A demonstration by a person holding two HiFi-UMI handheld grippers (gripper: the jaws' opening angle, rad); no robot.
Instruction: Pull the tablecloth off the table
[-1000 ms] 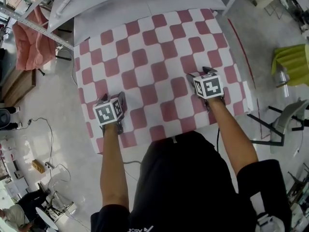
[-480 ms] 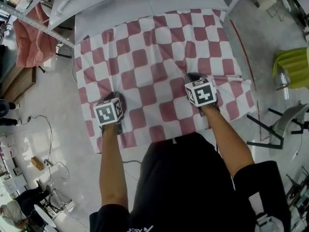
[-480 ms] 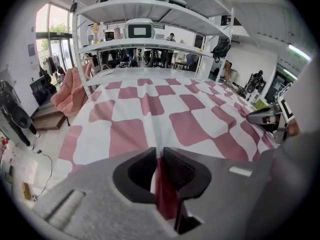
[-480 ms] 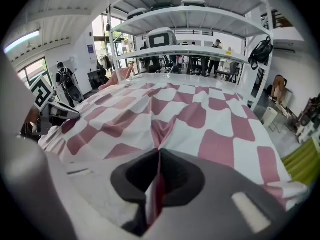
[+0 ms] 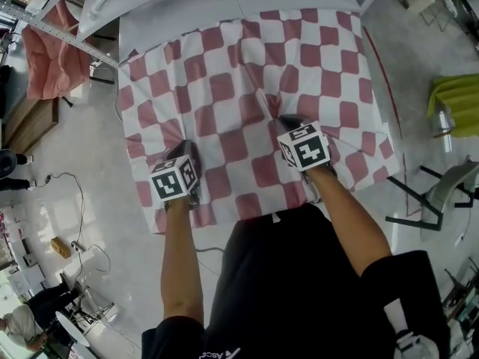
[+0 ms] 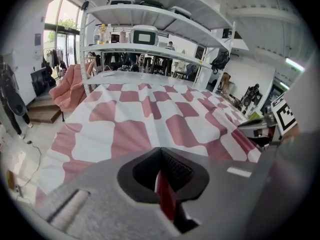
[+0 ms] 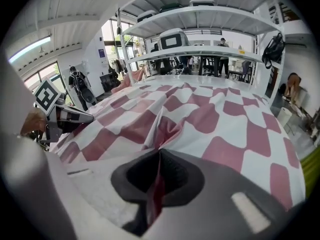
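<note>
Checked tablecloth point(image 5: 239, 88) draped over the table point(image 5: 187, 10), far hem short of the bare grey far end. Near edge pinched in two places: a fold clamped in the left gripper point(image 6: 161, 184), jaws closed; a puckered ridge clamped likewise in the right gripper point(image 7: 157, 184). Shelving point(image 6: 150, 59) beyond.

Red-white checked tablecloth point(image 5: 247, 103); grey table point(image 5: 187, 13); draped cloth point(image 5: 45, 58) seemingly pink.
</note>
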